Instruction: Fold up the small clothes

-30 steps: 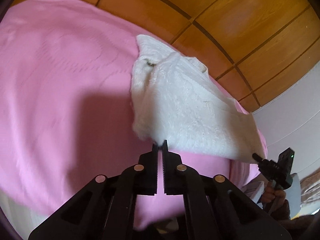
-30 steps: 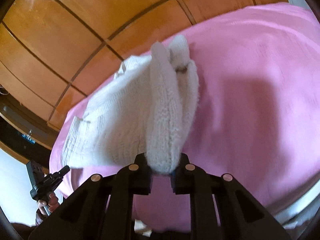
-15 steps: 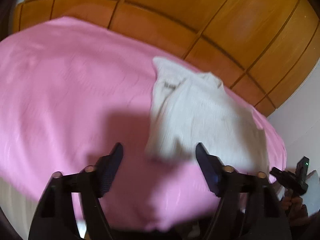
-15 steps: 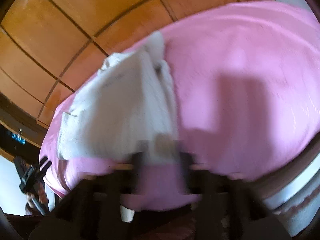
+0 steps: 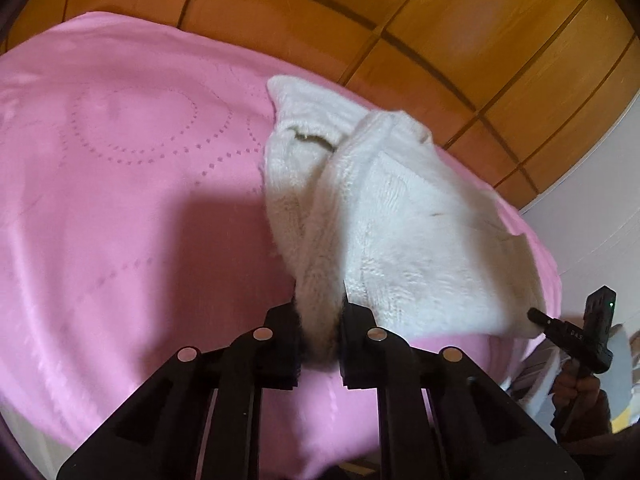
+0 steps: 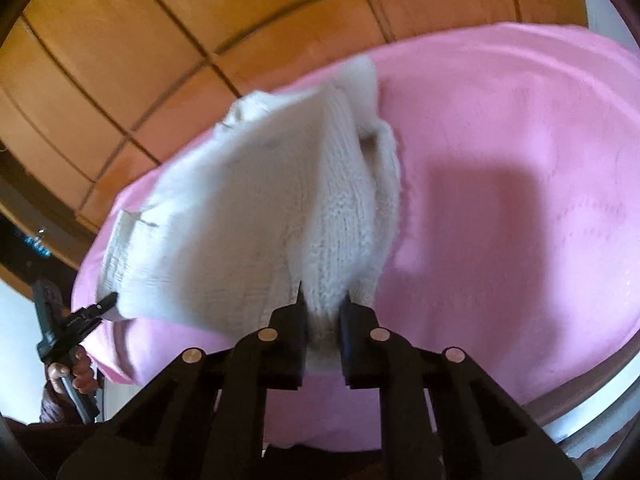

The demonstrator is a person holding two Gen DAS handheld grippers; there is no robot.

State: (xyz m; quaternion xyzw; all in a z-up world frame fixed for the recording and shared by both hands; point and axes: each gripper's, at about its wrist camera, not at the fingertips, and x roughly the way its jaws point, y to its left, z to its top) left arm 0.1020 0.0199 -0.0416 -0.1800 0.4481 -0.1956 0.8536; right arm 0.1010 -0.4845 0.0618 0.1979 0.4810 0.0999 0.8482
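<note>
A white knitted garment [image 5: 400, 220] lies bunched on a pink blanket [image 5: 120, 200]. In the left wrist view my left gripper [image 5: 320, 308] is closing, its jaws pinching a thick fold of the knit at the near edge. The right wrist view shows the same garment [image 6: 240, 220] on the blanket [image 6: 520, 200], and my right gripper [image 6: 323, 304] is closing too, with another thick fold pressed between its pads. Each view catches the other gripper at the garment's far corner, the right gripper [image 5: 576, 332] and the left gripper [image 6: 80, 320], each held by a hand.
Wooden panelling [image 5: 440, 20] rises behind the bed, also behind it in the right wrist view [image 6: 160, 40]. A white wall [image 5: 600, 200] stands at the right. The blanket's front edge drops off just below both grippers.
Half a second ago both grippers stood open and the garment lay loose on the blanket. Both have since shut on thicker folds of the knit at its near edge.
</note>
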